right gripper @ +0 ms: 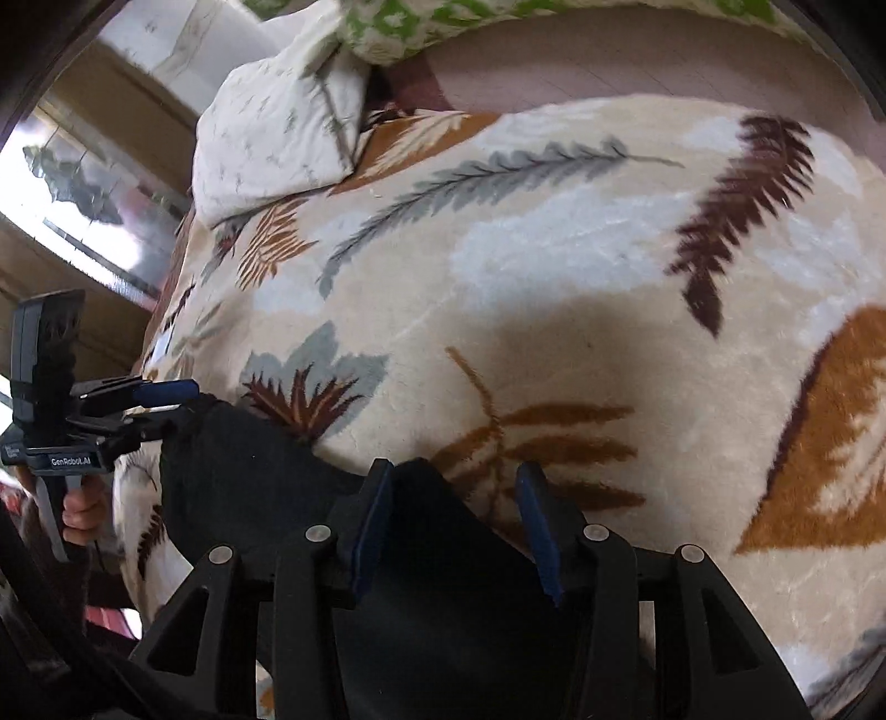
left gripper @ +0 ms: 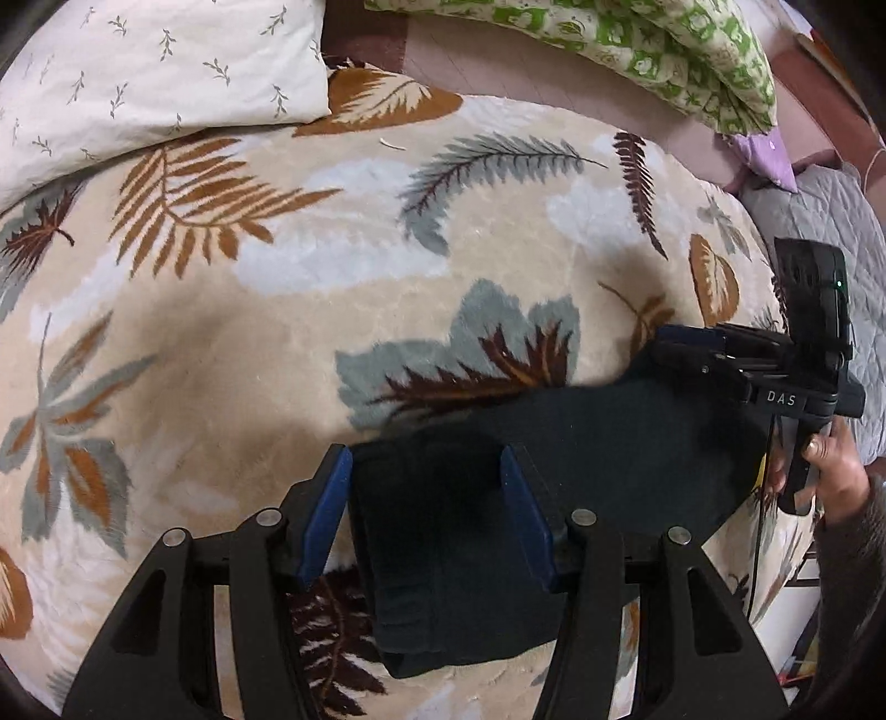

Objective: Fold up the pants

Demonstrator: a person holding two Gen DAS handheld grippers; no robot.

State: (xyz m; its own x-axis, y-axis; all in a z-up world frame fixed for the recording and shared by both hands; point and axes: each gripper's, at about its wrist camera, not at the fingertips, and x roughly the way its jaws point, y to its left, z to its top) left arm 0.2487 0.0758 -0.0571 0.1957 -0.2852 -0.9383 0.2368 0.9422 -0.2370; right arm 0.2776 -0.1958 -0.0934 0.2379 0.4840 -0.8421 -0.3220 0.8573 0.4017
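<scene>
On the leaf-patterned beige fleece blanket (left gripper: 277,332) of the bed, the dark navy folded cloth pants (left gripper: 581,443) lie between both half-spread claws, left claw (left gripper: 426,512) and right claw (right gripper: 451,531), neither visibly pinching; grip both corners evenly, lay flat.

One pants (left gripper: 554,437); one blanket (left gripper: 277,332); two tongs (left gripper: 426,515) (right gripper: 454,531); three pillows (left gripper: 166,72) (left gripper: 637,44) (left gripper: 767,155).
</scene>
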